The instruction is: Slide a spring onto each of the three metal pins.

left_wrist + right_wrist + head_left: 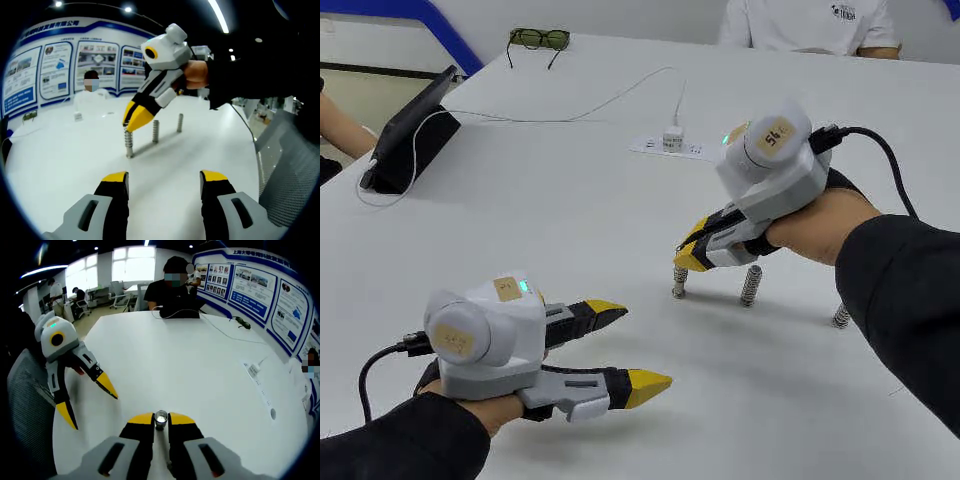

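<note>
Three upright metal pins stand in a row on the white table [570,220]. The left pin [680,283] [129,144] carries a spring [160,417] whose top sits between my right gripper's yellow tips. My right gripper [686,259] [134,121] [161,419] is shut on that spring from above. The middle pin [751,285] [156,131] and the right pin [841,316] [180,122] each wear a coiled spring. My left gripper [633,348] [165,177] hovers open and holds nothing, low over the table in front of the pins.
At the far side lie dark glasses [538,38], a black tablet stand [410,135] with a white cable, and a white charger block [672,138]. A person in white [810,22] sits across. A mesh chair [285,165] stands by the table edge.
</note>
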